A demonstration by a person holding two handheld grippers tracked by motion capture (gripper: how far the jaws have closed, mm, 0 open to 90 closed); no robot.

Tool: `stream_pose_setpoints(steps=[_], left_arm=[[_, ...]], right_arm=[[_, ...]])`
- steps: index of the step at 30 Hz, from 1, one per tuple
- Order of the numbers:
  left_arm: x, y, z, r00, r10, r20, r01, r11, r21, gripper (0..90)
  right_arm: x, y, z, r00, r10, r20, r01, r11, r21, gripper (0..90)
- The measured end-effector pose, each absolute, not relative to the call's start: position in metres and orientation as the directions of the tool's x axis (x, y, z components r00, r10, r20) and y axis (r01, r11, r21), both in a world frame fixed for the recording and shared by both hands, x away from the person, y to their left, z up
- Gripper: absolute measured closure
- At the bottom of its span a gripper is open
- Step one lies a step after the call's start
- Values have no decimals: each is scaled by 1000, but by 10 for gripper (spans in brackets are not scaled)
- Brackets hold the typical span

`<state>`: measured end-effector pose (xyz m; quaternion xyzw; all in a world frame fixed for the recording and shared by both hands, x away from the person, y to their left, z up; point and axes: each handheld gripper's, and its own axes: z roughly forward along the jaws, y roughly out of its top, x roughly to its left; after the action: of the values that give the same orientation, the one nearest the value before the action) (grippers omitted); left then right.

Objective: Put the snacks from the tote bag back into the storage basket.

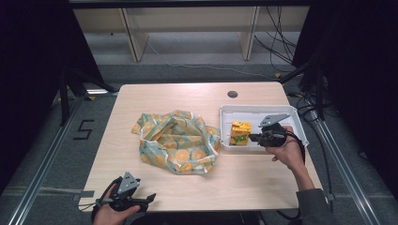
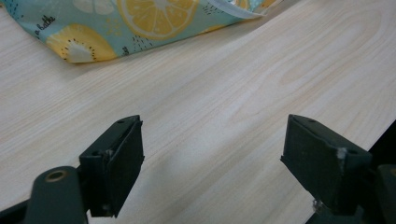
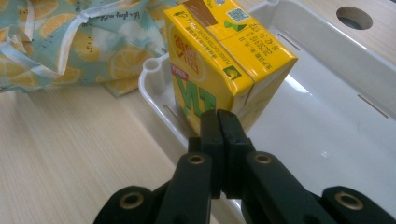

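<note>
A yellow drink carton (image 1: 240, 132) stands upright at the left end of a white tray (image 1: 263, 111). My right gripper (image 1: 252, 137) reaches in from the right, level with the carton's lower half. In the right gripper view its jaws are pressed flat together, and the right gripper (image 3: 219, 116) tips meet the carton (image 3: 224, 60) at its lower corner, with nothing visible between them. My left gripper (image 1: 148, 198) rests near the table's front left edge. The left gripper (image 2: 212, 154) stands open over bare wood. A fruit-print cloth bag (image 1: 180, 140) lies crumpled at the table's middle.
The tray's white wall (image 3: 327, 51) runs behind the carton, its floor bare to the right. A round cable hole (image 1: 232, 93) sits in the table behind the tray. The bag's edge (image 2: 140, 18) lies beyond the left gripper. Black cables hang off the table's right side.
</note>
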<state>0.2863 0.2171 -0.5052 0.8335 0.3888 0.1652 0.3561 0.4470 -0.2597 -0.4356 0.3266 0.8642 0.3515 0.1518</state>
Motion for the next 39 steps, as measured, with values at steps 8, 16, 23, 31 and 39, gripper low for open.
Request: stream_pose_setpoints(steps=[8,16,23,31,39], left_arm=[[286,216,-506,630,776,-13,539,-425,727,197],[286,215,-507,628,778,-18,541,-420,728,197],[286,217,-506,642,766,-4,531,-442,723,197],[286,216,-506,629,778,-6,541,-431,722,198],[286,218,-505,638,770,6,533,-448,718,197]], right_arm=[[448,-262,-435,-740,672,-28,473,550,689,899],[449,-266,-438,-725,686,-53,460,540,705,894],[447,-265,-438,-720,692,-52,465,537,704,876],[435,-264,-430,-692,719,-58,483,522,703,792],[422,-261,-420,-659,752,-19,503,458,733,506]])
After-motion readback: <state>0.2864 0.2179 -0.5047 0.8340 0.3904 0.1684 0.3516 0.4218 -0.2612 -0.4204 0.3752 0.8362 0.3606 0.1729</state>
